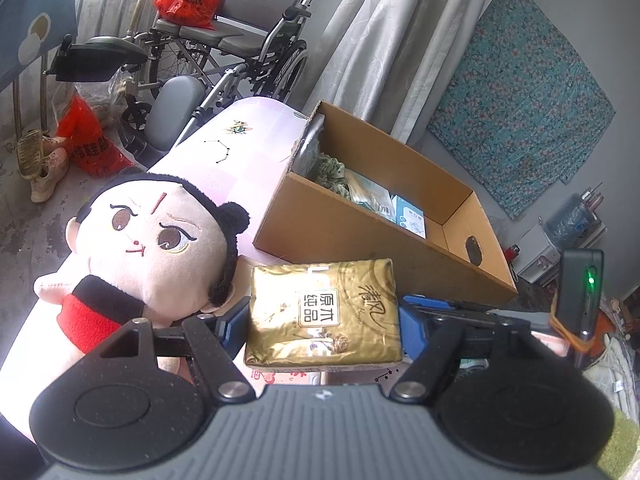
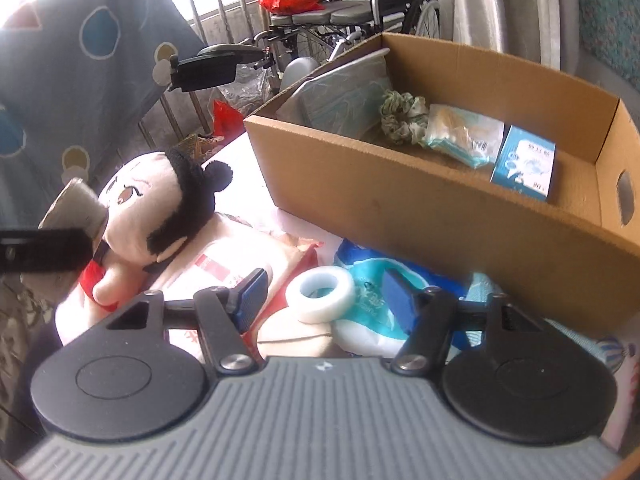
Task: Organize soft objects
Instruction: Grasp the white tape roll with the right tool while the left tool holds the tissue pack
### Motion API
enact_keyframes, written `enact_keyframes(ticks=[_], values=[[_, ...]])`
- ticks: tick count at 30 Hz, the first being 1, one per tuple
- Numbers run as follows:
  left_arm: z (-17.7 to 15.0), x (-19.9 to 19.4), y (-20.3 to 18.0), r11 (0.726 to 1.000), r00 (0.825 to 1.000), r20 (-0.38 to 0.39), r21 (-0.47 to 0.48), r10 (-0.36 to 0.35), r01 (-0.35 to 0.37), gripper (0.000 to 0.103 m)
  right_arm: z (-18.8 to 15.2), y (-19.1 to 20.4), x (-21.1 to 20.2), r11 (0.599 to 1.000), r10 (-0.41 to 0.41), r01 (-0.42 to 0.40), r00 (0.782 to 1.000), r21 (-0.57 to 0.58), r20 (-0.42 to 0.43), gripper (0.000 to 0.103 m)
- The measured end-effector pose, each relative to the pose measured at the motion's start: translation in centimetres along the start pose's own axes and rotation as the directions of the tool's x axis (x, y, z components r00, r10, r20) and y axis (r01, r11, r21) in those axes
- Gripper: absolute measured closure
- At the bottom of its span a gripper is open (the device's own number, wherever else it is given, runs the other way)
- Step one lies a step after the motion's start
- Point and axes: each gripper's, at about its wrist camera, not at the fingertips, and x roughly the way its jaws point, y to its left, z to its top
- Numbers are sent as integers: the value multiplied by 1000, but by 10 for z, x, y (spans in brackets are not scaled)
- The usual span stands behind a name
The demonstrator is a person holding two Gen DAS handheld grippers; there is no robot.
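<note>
My left gripper [image 1: 324, 320] holds the gold tissue pack [image 1: 324, 312] near the box [image 1: 340, 236], which already has some items, while my right gripper [image 2: 326, 290] is wide open over the tape roll [image 2: 320, 291], and the doll [image 1: 156, 240] remains at left.

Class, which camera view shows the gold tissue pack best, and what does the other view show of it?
The left wrist view. The gold tissue pack fills the centre there, label readable, clamped between the left gripper fingers. The right wrist view shows only a shaded edge of it at far left, behind a dark bar.
</note>
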Motion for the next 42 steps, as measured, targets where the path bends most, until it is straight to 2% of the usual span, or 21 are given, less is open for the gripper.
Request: enact_keyframes(ticks=[2, 6, 8, 14, 24, 28, 29, 33, 42], values=[[-1, 1, 3, 1000, 1000, -3, -5, -3, 3, 29, 5, -7, 10, 997, 4, -2, 1000, 80, -24, 57], [-3, 3, 8, 1000, 1000, -9, -16, -13, 12, 29, 3, -7, 29, 993, -48, 55, 997, 101, -65, 66], [-4, 4, 11, 1000, 1000, -10, -21, -16, 16, 29, -1, -6, 37, 992, -70, 79, 994, 99, -88, 67], [-6, 5, 16, 999, 1000, -19, -32, -22, 21, 29, 2, 0, 44, 993, -104, 110, 988, 44, -114, 71], [-6, 3, 17, 999, 999, -12, -40, -36, 35, 29, 15, 8, 62, 990, -138, 129, 971, -56, -195, 72], [-6, 1, 17, 998, 999, -2, -39, -40, 40, 29, 17, 8, 59, 989, -139, 126, 971, -79, -194, 83], [-6, 0, 17, 998, 999, 1, -39, -41, 41, 29, 18, 7, 55, 989, -137, 126, 973, -75, -184, 90], [-7, -1, 18, 999, 999, 2, -37, -38, 38, 29, 16, 1, 37, 992, -124, 121, 983, -29, -137, 91], [-8, 1, 11, 1000, 1000, 3, -20, -13, 13, 29, 7, -8, 41, 995, -104, 104, 985, -5, -139, 89]])
